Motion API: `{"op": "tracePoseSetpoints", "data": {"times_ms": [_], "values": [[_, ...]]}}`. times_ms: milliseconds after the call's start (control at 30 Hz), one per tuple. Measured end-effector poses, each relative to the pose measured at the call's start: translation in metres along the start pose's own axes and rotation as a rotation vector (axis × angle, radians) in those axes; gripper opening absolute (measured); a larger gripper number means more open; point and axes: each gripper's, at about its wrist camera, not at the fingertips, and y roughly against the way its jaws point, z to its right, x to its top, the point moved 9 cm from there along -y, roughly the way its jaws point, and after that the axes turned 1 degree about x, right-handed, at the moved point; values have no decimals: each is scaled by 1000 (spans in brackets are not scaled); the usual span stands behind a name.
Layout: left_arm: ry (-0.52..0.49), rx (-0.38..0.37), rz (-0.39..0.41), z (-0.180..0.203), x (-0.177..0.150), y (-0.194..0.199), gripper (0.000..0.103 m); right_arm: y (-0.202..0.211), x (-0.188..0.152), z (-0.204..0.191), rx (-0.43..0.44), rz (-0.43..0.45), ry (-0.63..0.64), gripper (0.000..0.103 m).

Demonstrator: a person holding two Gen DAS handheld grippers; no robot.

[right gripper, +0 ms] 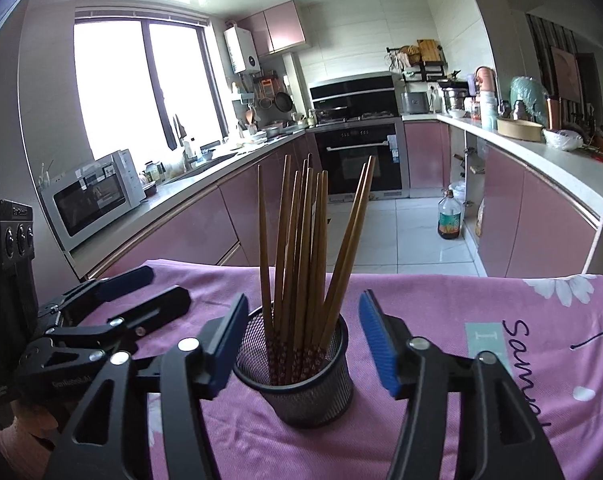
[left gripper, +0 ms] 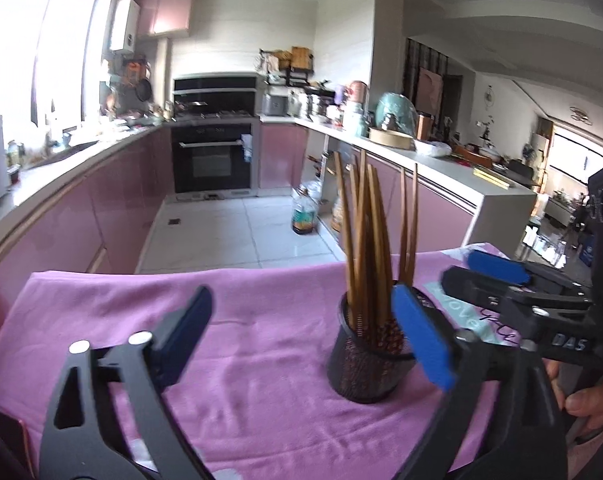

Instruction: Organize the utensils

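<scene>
Left claw (left gripper: 301,344) filled the near foreground of the left wrist view, jaws spread wide w/ nothing gripped; its right blue pad sat just in front of the mesh cup (left gripper: 367,364), apparently not pressing it. Cup stood upright on the pink cloth (left gripper: 241,320) covering the bench, a bundle of chopsticks (left gripper: 365,240) fanned up out of it. Right claw (left gripper: 477,272) lay just beyond, to the cup's right, a hand (left gripper: 585,404) behind it.

Right wrist view: right claw (right gripper: 303,344) stood open too, pads either side of the cup (right gripper: 301,384) w/o touching, nothing held. Left claw (right gripper: 141,288) was off to the left over the cloth (right gripper: 441,312).

Handling, as a guess: chopsticks (right gripper: 305,248) prob. light, stiff, smooth wood, so likely to slip or rattle; best pinched mid-shaft, one pair at a time. Cup prob. light and tippy w/ tall sticks inside, so take it round the wall, low down.

Looks: brown tapered sticks w/ dark red patterned ends down in black wire mesh.
</scene>
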Motion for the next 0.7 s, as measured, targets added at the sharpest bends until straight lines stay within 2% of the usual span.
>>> {"op": "tracePoseSetpoints", "data": {"times_ms": [33, 67, 133, 167, 400, 700], "values": [[1, 25, 22, -4, -1, 6, 98, 3, -1, 0, -7, 10, 2, 77], [-4, 41, 34, -8, -2, 10, 98, 5, -3, -1, -14, 15, 7, 80], [-4, 66, 48, -14, -7, 20, 98, 11, -9, -2, -51, 35, 23, 94], [-4, 80, 61, -17, -8, 23, 98, 14, -10, -1, -57, 44, 23, 97], [27, 131, 100, -29, -33, 54, 98, 33, -28, -12, -128, 115, 64, 97], [46, 249, 177, -43, -50, 93, 98, 48, -42, -34, -158, 173, 122, 97]]}}
